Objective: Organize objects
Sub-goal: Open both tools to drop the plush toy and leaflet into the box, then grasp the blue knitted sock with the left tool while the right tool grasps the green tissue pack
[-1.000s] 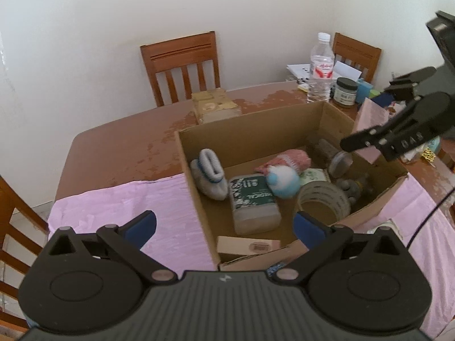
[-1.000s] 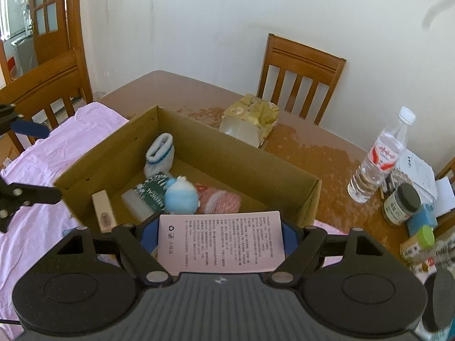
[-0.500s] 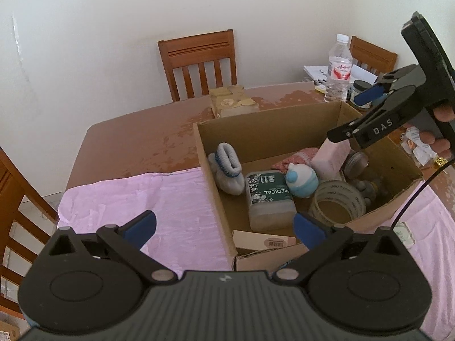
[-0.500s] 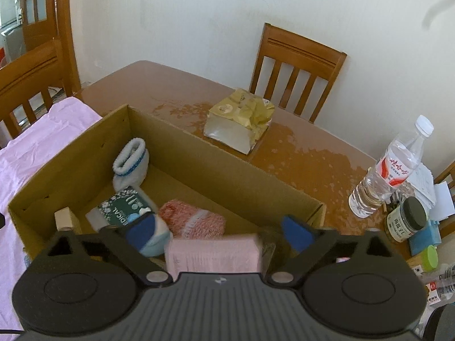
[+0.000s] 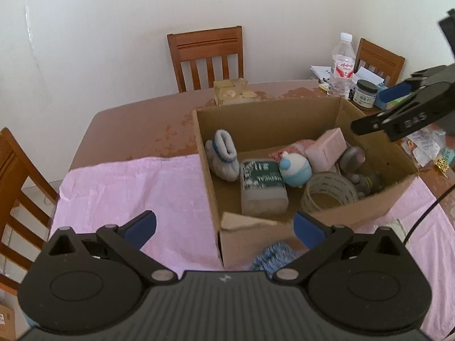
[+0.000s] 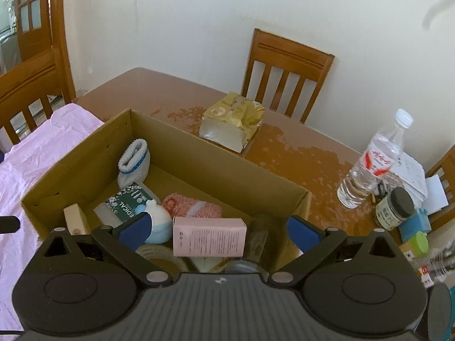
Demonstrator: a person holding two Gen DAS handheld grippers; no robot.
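An open cardboard box stands on the table and holds a grey bootie, a green pack, a blue-white round toy, a tape roll and a pink carton. In the right wrist view the pink carton lies inside the box, free of both pads. My right gripper is open above it, and it also shows over the box's right end as the right gripper. My left gripper is open at the box's near corner, above a blurred blue knit item.
A pink cloth covers the near table. A gold-wrapped package sits behind the box. A water bottle, a dark-lidded jar, papers and small clutter crowd the right end. Wooden chairs stand around the table.
The right gripper opened and let the pink carton drop into the box, then drew back to the right. A blue knit item has come into view under the left gripper.
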